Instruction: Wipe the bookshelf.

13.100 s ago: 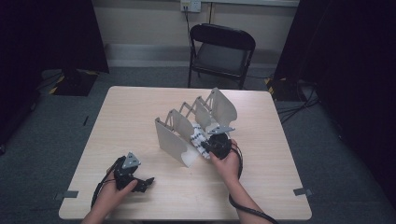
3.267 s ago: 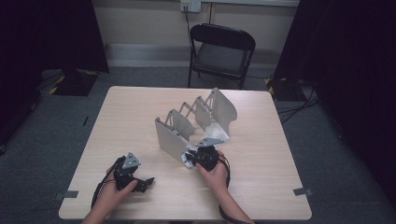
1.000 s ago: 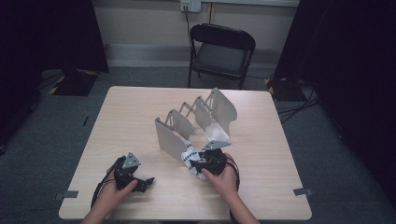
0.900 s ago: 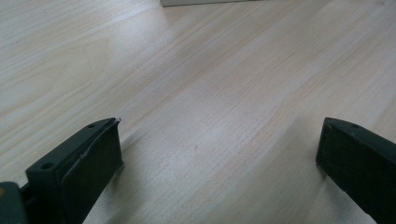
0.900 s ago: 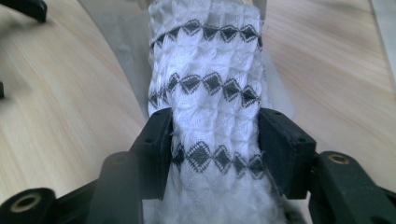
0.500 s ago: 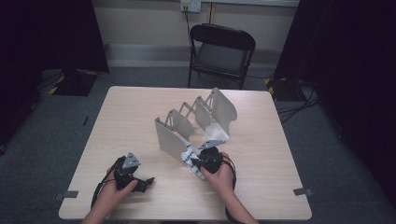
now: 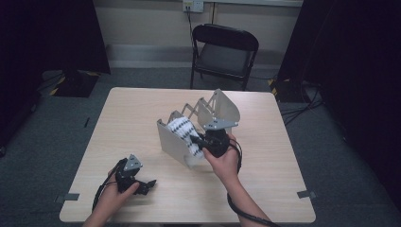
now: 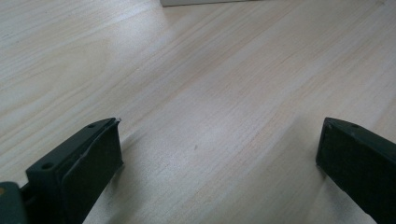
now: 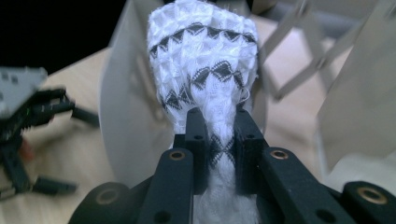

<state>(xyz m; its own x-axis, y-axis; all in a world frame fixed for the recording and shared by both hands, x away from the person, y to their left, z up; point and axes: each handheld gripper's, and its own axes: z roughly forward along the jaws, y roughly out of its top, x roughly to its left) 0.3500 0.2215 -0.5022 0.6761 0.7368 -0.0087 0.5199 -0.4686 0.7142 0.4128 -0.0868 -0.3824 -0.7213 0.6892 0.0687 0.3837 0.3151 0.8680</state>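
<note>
The right gripper (image 9: pixel 219 135) has just closed its jaws on a white patterned cloth (image 9: pixel 205 70), pinched over the first slot of the grey rack (image 7: pixel 198 125). The left gripper (image 7: pixel 142 182) rests open-jawed on the table (image 7: pixel 132 118), well apart.

The grey metal accordion-style divider rack (image 7: pixel 201 125) is standing across the middle of the pale wooden bench (image 7: pixel 132 113), blocking passage there, and a white cloth with black diamond pattern (image 7: pixel 182 132) is filling its nearest slot. Bare wood is lying open along the left side, far edge and right front. The left gripper (image 7: pixel 142 184) is occupying the near-left corner.
</note>
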